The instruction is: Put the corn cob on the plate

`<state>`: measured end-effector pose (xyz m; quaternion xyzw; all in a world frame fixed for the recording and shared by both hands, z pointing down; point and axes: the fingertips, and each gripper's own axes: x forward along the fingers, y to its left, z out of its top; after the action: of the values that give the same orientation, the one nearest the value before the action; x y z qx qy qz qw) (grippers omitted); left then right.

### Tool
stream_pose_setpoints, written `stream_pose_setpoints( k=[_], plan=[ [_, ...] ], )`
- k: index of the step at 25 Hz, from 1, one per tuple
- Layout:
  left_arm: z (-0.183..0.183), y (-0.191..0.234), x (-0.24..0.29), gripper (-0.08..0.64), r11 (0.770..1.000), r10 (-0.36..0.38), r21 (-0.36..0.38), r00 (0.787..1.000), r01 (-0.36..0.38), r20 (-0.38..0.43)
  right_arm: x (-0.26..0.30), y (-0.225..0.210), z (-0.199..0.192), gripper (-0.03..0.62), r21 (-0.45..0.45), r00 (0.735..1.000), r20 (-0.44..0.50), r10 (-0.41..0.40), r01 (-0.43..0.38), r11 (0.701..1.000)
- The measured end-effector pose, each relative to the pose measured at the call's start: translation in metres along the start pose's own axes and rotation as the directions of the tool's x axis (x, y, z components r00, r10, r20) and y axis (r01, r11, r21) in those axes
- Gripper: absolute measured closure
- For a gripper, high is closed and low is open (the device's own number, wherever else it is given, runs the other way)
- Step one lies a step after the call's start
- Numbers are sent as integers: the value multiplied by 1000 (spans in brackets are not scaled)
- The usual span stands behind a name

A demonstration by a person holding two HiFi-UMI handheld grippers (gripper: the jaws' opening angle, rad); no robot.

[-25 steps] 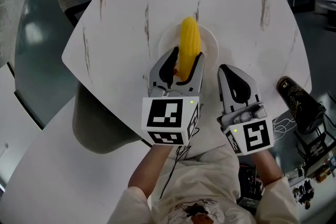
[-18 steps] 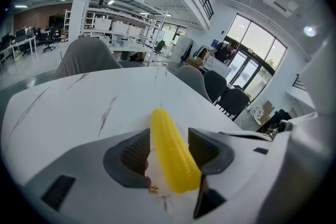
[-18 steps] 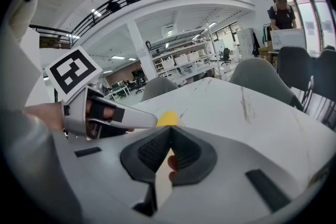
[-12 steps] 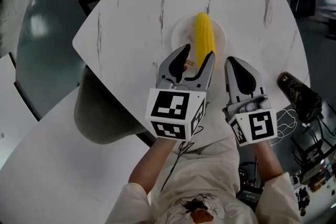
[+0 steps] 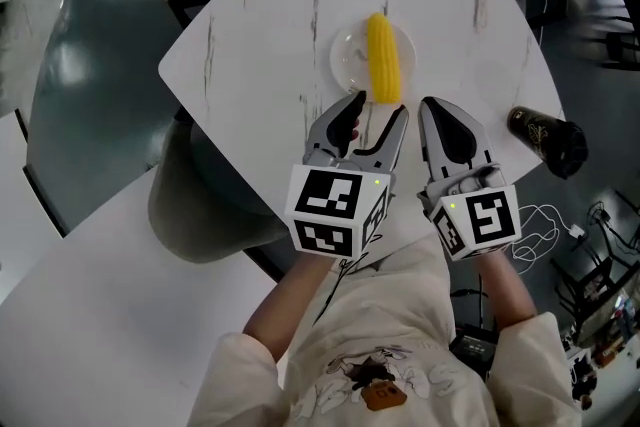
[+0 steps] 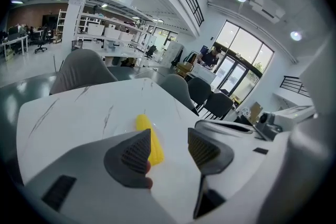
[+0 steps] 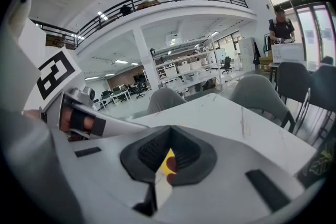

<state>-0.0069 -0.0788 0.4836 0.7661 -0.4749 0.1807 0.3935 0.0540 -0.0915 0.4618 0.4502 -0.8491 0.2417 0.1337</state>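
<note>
The yellow corn cob (image 5: 382, 57) lies lengthwise on a small white plate (image 5: 347, 61) in the middle of the white marbled table (image 5: 270, 15). My left gripper (image 5: 377, 107) hovers just short of the cob's near end, open, with nothing between its jaws. In the left gripper view the corn cob (image 6: 149, 143) shows beyond the left pad, past the left gripper (image 6: 169, 148). My right gripper (image 5: 445, 118) is beside it on the right, shut and empty. In the right gripper view the right gripper (image 7: 166, 159) has its pads together, and a sliver of the corn cob (image 7: 168, 161) shows through them.
A dark cylindrical bottle (image 5: 545, 141) lies off the table's right edge. A grey chair (image 5: 205, 205) stands under the table's near-left edge. Cables (image 5: 545, 220) trail on the floor at the right. More grey chairs (image 6: 181, 93) stand beyond the table.
The left gripper, which had the cob's near end between its jaws, has pulled back toward me. The cob stays on the plate. The right gripper stays shut alongside.
</note>
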Motion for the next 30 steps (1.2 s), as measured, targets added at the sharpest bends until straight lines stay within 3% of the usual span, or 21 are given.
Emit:
stream_pose_setpoints(
  k=[8, 11, 17, 21, 26, 30],
  plan=[
    [0, -25, -54, 330, 999, -47, -13, 998, 48, 49, -35, 28, 27, 591, 9, 999, 25, 29, -29, 1000],
    [6, -26, -72, 407, 999, -31, -13, 995, 33, 90, -47, 36, 36, 591, 8, 999, 43, 24, -24, 1000],
    [18, -39, -113, 407, 998, -50, 51, 989, 43, 142, -78, 56, 50, 591, 13, 997, 72, -3, 2, 1000],
    [21, -44, -144, 552, 996, -17, 84, 981, 1, 195, -106, 68, 46, 591, 43, 994, 99, -48, 44, 998],
    [4, -53, -186, 552, 993, -18, 116, 982, -3, 186, -139, 89, 43, 591, 3, 995, 88, -51, 51, 999],
    [-20, -51, -217, 552, 998, -30, 61, 983, 19, 183, -162, 105, 45, 591, 22, 991, 118, -67, 65, 998]
  ],
)
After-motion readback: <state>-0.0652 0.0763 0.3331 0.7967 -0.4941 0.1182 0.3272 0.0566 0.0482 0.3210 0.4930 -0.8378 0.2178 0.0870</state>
